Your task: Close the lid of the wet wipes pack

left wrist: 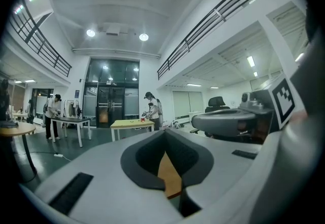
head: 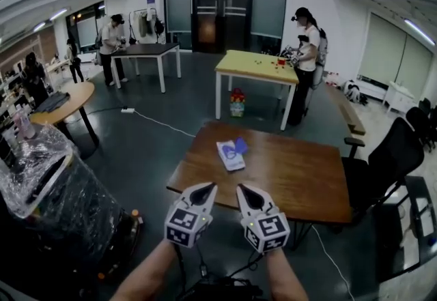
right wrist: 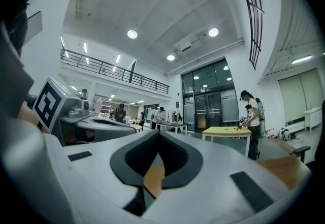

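Observation:
The wet wipes pack (head: 230, 155) lies flat on the brown table (head: 293, 180), near its far left side. It is white and blue, and a blue-purple lid flap (head: 240, 147) stands up from its far end. My left gripper (head: 203, 191) and right gripper (head: 246, 192) hover side by side over the table's near edge, short of the pack. Both are shut with nothing between the jaws. In the left gripper view the left gripper (left wrist: 166, 139) shows only a sliver of table between its pads. The right gripper (right wrist: 158, 137) looks the same in its own view. Neither gripper view shows the pack.
A black office chair (head: 386, 166) stands at the table's right end. A plastic-wrapped bulk (head: 51, 190) sits at the left. Beyond are a yellow table (head: 256, 64) with a person (head: 305, 61) beside it, a round wooden table (head: 65, 102) and a white cable (head: 160, 122) on the floor.

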Demonstrator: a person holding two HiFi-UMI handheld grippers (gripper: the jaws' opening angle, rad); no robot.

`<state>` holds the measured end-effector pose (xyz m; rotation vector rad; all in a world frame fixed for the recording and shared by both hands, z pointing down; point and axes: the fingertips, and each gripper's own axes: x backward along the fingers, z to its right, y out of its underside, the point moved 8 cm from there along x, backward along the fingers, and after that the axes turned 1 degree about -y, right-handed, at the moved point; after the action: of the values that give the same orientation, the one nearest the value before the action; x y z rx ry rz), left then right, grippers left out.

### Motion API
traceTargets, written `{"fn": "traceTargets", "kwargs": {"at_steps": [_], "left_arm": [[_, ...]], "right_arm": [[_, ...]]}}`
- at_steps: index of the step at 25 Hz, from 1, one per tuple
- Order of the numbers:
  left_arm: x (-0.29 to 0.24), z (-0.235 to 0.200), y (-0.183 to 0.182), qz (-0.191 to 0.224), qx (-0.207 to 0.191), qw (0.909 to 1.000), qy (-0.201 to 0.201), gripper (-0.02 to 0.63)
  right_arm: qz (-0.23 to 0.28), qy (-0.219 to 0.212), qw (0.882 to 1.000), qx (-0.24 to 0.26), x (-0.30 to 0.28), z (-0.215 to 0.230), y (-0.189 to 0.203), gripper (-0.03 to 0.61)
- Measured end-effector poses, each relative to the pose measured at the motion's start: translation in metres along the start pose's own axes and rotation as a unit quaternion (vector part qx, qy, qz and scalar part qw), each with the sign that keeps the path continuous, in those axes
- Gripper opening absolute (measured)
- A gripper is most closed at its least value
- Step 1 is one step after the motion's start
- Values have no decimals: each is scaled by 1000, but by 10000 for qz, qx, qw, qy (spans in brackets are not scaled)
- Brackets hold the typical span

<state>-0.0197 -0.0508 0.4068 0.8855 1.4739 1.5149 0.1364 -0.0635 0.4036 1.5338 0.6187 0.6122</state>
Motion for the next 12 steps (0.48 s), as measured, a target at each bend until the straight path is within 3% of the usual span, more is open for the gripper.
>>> {"fn": "traceTargets", "kwargs": {"at_steps": [12], "left_arm": [[-66, -14, 1, -249, -34, 9993, -273, 6]], "right_arm": [[-2, -140, 9994, -301, -40, 65, 13, 11]]}}
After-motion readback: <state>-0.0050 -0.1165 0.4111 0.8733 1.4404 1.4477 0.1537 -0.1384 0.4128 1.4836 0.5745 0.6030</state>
